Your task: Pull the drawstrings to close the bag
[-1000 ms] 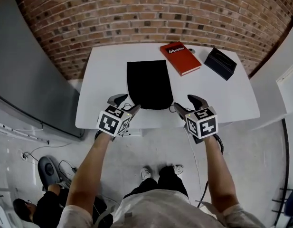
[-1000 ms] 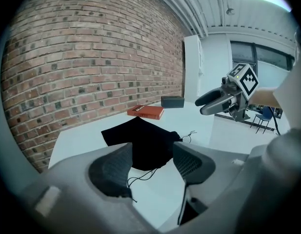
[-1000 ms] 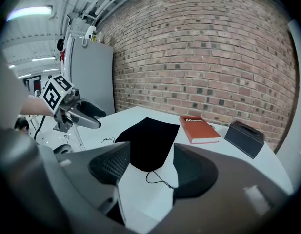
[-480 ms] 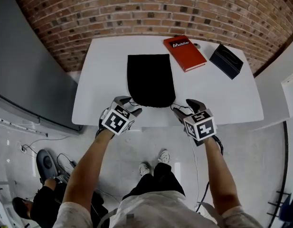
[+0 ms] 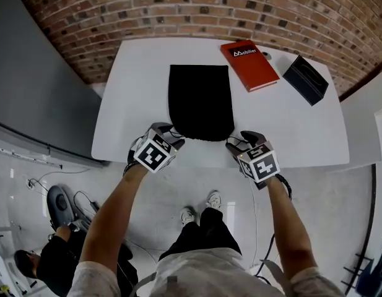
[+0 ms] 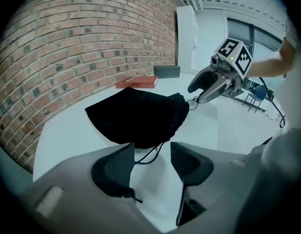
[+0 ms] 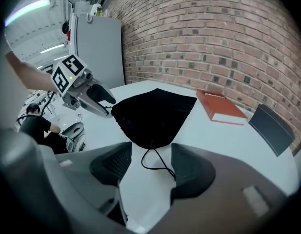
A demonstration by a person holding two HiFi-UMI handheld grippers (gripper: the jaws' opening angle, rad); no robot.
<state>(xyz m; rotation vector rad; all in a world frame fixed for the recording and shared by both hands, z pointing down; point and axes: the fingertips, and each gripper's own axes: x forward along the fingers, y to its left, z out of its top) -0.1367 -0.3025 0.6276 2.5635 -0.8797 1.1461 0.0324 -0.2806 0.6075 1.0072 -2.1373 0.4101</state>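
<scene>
Red-brick wall [image 5: 178, 11] behind, white bench [image 5: 132, 110] in front of it.

Far left: left claw [image 5: 171, 135] at the near bench edge, just beside the left near corner of the black fabric drawstring bag [image 5: 200, 101]. Spread wide and pinching nothing, though just drawn in a shade. Ahead between its pads, in its own view: left black cord loop [image 6: 149, 156], slack on the bench, untouched.

Centre: bag lying flat, mouth end toward the near edge, not yet drawn tight by the look of it.

Right of the bag: right claw [image 5: 241, 141] mirroring the other, likewise spread and just narrowed a little. Right black cord loop [image 7: 157, 162] lying on the bench in line with its gap, not gripped.

Farther right, toward the back: red hardcover book [image 5: 249, 65], then dark slim box [image 5: 306, 79], both well apart from the bag.

Against a second ago: both claws lower and tipped more steeply down, tucked closer to the bag's near corners. Bag, book and box seemingly unmoved on the bench, their slight drift in the picture most likely down to the head camera.

Reading of it: approach as good as done, closing on the cords just begun, pull still to come. Next, probably: firm pinch on each cord, then an outward draw, one claw to each side.
</scene>
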